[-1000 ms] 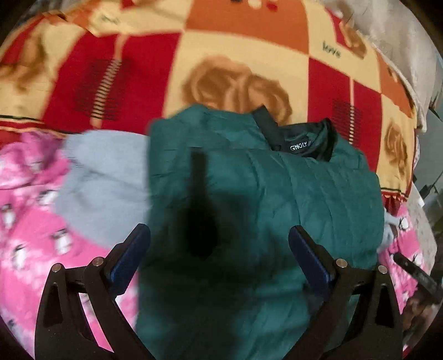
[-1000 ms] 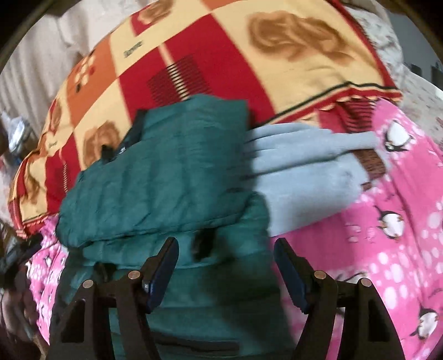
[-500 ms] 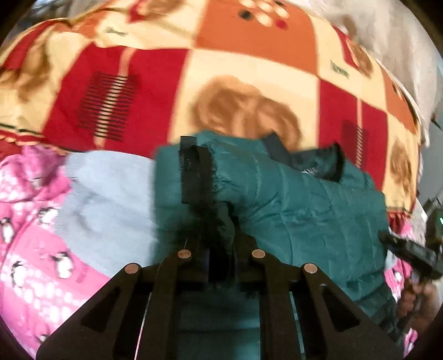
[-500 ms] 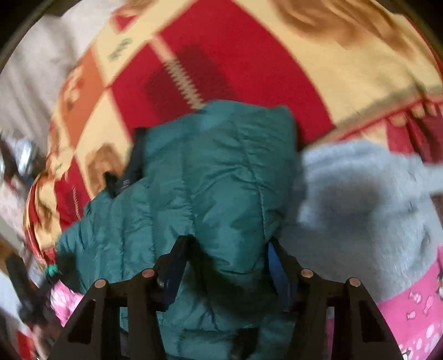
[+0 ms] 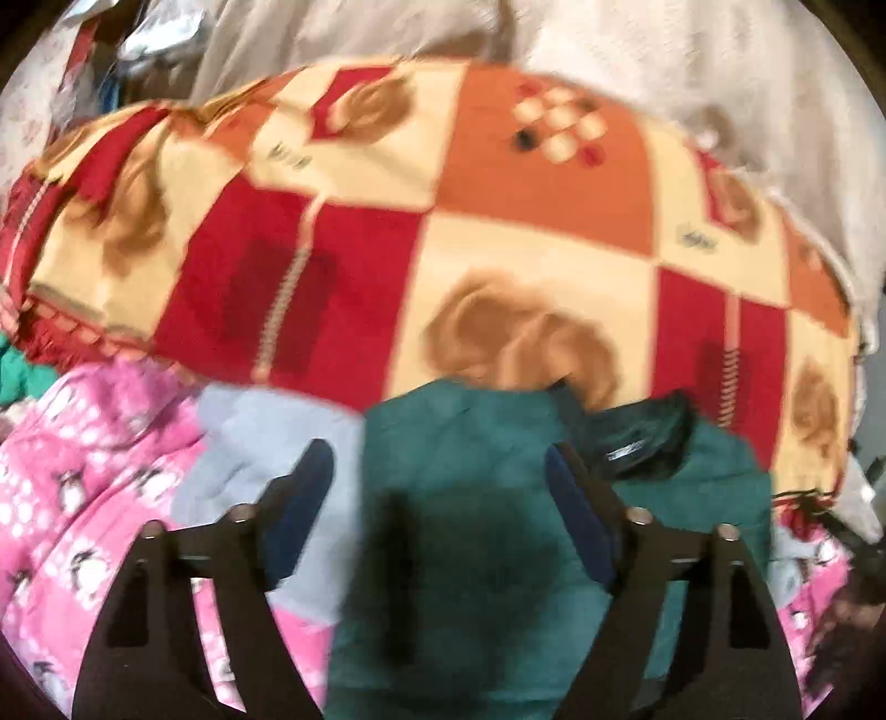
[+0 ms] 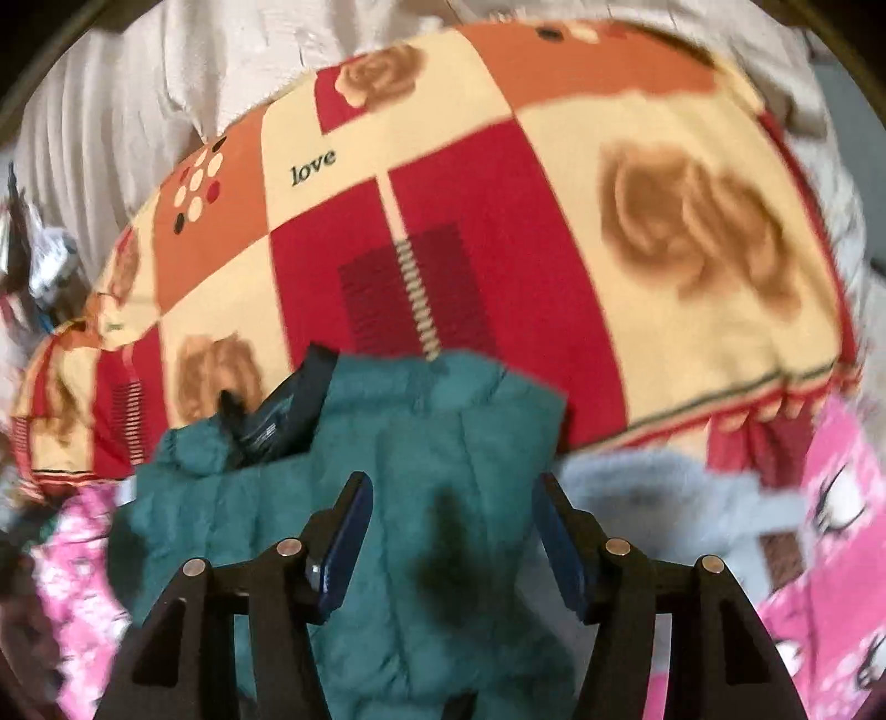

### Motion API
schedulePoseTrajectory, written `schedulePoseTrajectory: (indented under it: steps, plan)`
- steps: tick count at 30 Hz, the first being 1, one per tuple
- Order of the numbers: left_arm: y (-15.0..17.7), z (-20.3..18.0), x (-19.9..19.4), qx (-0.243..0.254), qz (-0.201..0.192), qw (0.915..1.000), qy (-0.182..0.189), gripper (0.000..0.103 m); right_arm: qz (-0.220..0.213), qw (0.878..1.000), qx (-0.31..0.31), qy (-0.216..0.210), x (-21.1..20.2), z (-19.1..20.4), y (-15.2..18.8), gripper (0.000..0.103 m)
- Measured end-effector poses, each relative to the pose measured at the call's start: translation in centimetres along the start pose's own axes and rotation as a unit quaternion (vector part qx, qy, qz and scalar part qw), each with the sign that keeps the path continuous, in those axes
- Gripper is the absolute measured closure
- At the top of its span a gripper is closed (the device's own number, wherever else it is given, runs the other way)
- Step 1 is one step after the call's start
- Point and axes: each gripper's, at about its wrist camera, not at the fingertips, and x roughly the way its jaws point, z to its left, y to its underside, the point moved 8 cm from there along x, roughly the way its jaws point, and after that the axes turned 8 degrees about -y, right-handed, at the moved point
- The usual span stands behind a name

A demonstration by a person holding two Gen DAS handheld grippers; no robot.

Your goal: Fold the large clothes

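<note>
Since the frame half a second earlier, both grippers had drawn back and up from the green quilted jacket (image 5: 470, 531), and the fold of fabric then pinched between the left fingers was free again. Left gripper (image 5: 440, 512): jaws opening, standing wide, nothing pressed between the blue pads (image 5: 299, 515); the jacket lay behind and below them. Right gripper (image 6: 451, 545): jaws at a middling width, pads clear of the cloth, holding nothing.

Surface: a bed covered by a pink penguin-print blanket (image 5: 83, 487) in the lower part of both views, with a red, orange and cream patchwork blanket (image 5: 498, 232) bearing brown roses heaped across the middle. Pale, ribbed cream bedding (image 6: 111, 122) filled the top of each frame. The jacket lay at lower centre on the pink blanket, its black collar (image 5: 642, 443) against the patchwork blanket, and a pale grey fleece garment (image 5: 249, 443) lay touching its side.

Differences between views: the left wrist view showed the grey garment at the jacket's left and silvery clutter (image 5: 138, 50) at upper left. The right wrist view showed the grey garment at right, the word "love" (image 6: 313, 166) on a cream patch, and the collar at the jacket's upper left. Both views were motion-blurred.
</note>
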Motion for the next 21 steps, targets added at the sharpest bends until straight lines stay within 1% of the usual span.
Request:
schedulePoseTrajectory:
  steps: [1, 2, 3, 4, 5, 6, 7, 8, 10, 11, 12, 13, 16, 21]
  plan:
    - [0.2, -1.7, 0.4, 0.021, 0.003, 0.9996, 0.017, 0.021, 0.007, 1.000, -0.001, -0.008, 1.0, 0.3, 0.1, 0.046]
    - [0.8, -2.8, 1.1, 0.042, 0.013, 0.9988, 0.020, 0.021, 0.016, 1.000, 0.007, -0.023, 1.8, 0.7, 0.4, 0.049]
    - [2.1, -4.0, 2.6, 0.072, 0.038, 0.9965, 0.016, 0.021, 0.027, 0.999, 0.014, -0.039, 2.7, 1.0, 0.7, 0.055]
    - [3.7, -4.6, 4.1, 0.094, 0.064, 0.9935, 0.003, 0.021, 0.037, 0.998, 0.014, -0.041, 3.8, 1.3, 1.2, 0.059]
    - [5.6, -4.4, 6.1, 0.113, 0.096, 0.9887, -0.026, 0.023, 0.040, 0.999, 0.008, -0.036, 4.1, 1.3, 1.7, 0.059]
    - [7.2, -3.8, 7.6, 0.125, 0.117, 0.9838, -0.055, 0.024, 0.048, 0.998, -0.001, -0.036, 5.0, 1.5, 2.3, 0.059]
    - [8.5, -3.4, 8.9, 0.129, 0.131, 0.9805, -0.070, 0.024, 0.059, 0.998, -0.007, -0.036, 5.8, 1.6, 2.9, 0.059]
    - [9.7, -2.9, 9.8, 0.125, 0.140, 0.9798, -0.069, 0.023, 0.081, 0.996, -0.021, -0.032, 7.2, 1.6, 4.0, 0.059]
    - [10.6, -2.5, 10.4, 0.115, 0.130, 0.9828, -0.062, 0.022, 0.108, 0.993, -0.047, -0.023, 8.9, 1.4, 5.4, 0.060]
    - [10.7, -2.5, 10.5, 0.115, 0.124, 0.9837, -0.061, 0.022, 0.120, 0.991, -0.061, -0.009, 9.8, 1.1, 6.1, 0.060]
    - [10.9, -2.4, 10.5, 0.117, 0.121, 0.9839, -0.061, 0.022, 0.132, 0.989, -0.068, -0.002, 10.6, 0.7, 6.8, 0.060]
    - [11.0, -2.3, 10.6, 0.118, 0.119, 0.9840, -0.061, 0.022, 0.139, 0.988, -0.066, -0.003, 11.2, 0.4, 7.4, 0.060]
    - [11.1, -2.0, 11.1, 0.118, 0.119, 0.9839, -0.062, 0.021, 0.141, 0.988, -0.054, -0.011, 12.2, -0.2, 8.1, 0.060]
    - [10.9, -1.6, 11.4, 0.121, 0.112, 0.9842, -0.065, 0.021, 0.132, 0.990, -0.056, -0.012, 12.0, -0.2, 8.2, 0.060]
